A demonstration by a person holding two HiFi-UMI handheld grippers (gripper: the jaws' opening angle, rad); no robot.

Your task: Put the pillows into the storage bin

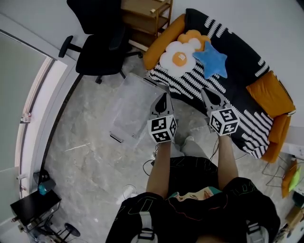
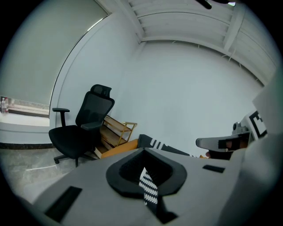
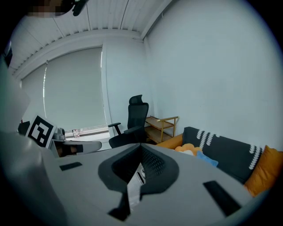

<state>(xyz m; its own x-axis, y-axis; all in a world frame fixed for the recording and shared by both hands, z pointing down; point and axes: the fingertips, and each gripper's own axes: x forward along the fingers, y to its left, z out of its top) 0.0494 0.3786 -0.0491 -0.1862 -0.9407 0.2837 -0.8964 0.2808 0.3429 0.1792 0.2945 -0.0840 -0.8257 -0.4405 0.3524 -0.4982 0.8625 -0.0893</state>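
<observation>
Three pillows lie on the striped sofa [image 1: 237, 66]: a white flower pillow [image 1: 178, 59], an orange flower pillow [image 1: 195, 37] behind it, and a blue star pillow [image 1: 212, 60]. A clear storage bin [image 1: 132, 107] stands on the floor left of the sofa. My left gripper [image 1: 164, 98] is shut and empty, near the sofa's front edge beside the bin. To its right, my right gripper [image 1: 206, 91] hovers shut and empty just below the star pillow. In the left gripper view the left gripper [image 2: 146, 176] shows only a thin slit. The right gripper view shows the right gripper [image 3: 135, 176] shut too.
A black office chair [image 1: 102, 47] and a wooden shelf [image 1: 147, 14] stand beyond the bin. Orange cushions [image 1: 270, 95] lie at the sofa's right end and another one [image 1: 161, 40] at its left end. A small black table [image 1: 33, 206] is at lower left. Cables lie on the marble floor [image 1: 85, 156].
</observation>
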